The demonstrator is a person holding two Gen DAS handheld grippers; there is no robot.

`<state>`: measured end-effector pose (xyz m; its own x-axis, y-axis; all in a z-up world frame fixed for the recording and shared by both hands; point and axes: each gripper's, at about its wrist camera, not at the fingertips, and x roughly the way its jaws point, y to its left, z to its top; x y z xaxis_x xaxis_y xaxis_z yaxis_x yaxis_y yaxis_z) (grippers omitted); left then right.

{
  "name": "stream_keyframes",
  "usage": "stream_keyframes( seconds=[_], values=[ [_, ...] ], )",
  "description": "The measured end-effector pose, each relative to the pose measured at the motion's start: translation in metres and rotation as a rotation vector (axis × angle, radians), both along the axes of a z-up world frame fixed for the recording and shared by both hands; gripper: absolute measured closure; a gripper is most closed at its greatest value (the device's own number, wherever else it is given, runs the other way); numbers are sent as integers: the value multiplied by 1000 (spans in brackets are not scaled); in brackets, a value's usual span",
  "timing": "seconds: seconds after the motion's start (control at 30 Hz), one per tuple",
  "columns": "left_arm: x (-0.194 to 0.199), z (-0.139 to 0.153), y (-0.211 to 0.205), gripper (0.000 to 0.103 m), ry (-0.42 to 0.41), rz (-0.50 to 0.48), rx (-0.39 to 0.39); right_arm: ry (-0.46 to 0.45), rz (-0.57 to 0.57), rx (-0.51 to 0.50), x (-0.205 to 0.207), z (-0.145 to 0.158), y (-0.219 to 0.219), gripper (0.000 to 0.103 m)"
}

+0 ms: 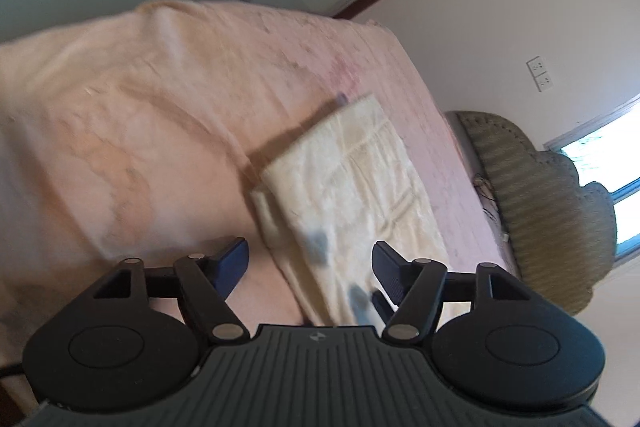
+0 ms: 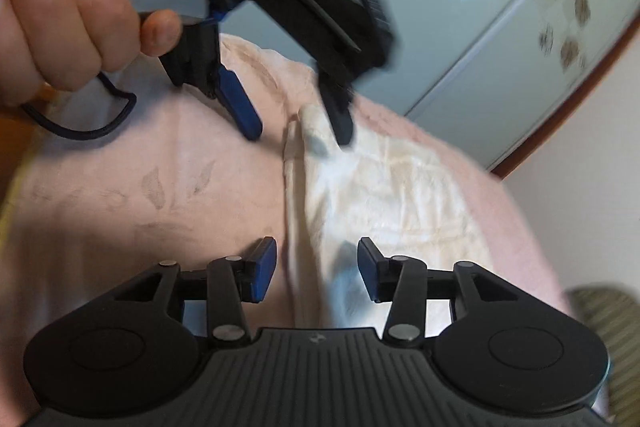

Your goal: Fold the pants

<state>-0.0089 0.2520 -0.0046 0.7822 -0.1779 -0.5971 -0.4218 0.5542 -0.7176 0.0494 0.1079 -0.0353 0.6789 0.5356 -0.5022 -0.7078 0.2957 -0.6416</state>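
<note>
The pants [image 1: 344, 179] lie folded into a compact rectangle on the bed [image 1: 120, 107], just ahead of the left hand-held gripper [image 1: 310, 259] and right hand-held gripper [image 2: 316, 273]. Both stand wide open, holding nothing. Folding appears essentially complete.

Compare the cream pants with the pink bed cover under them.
The cream pants are a compact folded rectangle with stacked edges; the pink bed cover is one broad spread sheet. The pants carry a few grey-blue spots; the cover shows faint leaf prints. Both lie flat and rumpled. Both the left gripper and right gripper stand open.
</note>
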Motion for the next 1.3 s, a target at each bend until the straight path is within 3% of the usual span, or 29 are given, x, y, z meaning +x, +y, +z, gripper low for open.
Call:
stream_keyframes(
  seconds=[0.07, 0.1, 0.17, 0.33, 0.43, 0.57, 0.67, 0.73, 0.8, 0.87, 0.9, 0.93, 0.97, 1.13, 1.3],
  values=[
    [8, -7, -4, 29, -18, -25, -60, -49, 10, -10, 0, -6, 4, 66],
    [13, -9, -6, 28, -25, -35, -73, -54, 13, -13, 2, -7, 5, 78],
    [22, -12, -12, 28, -30, -41, -68, -15, 5, 34, 7, -1, 0, 82],
    [53, -16, -10, 27, -66, -45, -108, 300, -69, 315, 45, 50, -39, 84],
    [73, -20, -4, 26, -34, -25, -132, 588, -3, 368, 69, 68, -60, 82],
    [92, -21, 1, 26, -40, -23, -120, 707, -102, 512, 102, 74, -88, 78],
    [102, -18, -1, 26, -22, -20, -86, 674, -263, 417, 128, 52, -85, 76],
    [107, -14, -7, 31, -7, -33, -18, 676, -280, 338, 138, 34, -77, 75],
    [108, -7, -14, 65, 28, -45, 87, 667, -263, 340, 137, 39, -77, 72],
    [107, 3, -24, 80, 33, -60, 187, 658, -247, 374, 136, 46, -78, 63],
    [103, 9, -28, 88, 18, -67, 204, 656, -234, 413, 135, 50, -80, 51],
    [100, 15, -32, 89, -2, -75, 212, 666, -222, 440, 135, 52, -83, 37],
    [96, 24, -39, 90, -24, -85, 229, 682, -214, 458, 135, 54, -86, 34],
    [78, 71, -95, 90, -120, -148, 404, 656, -144, 557, 119, 72, -106, 34],
    [63, 103, -160, 89, -228, -230, 483, 526, -76, 631, 89, 105, -166, 33]
  ],
)
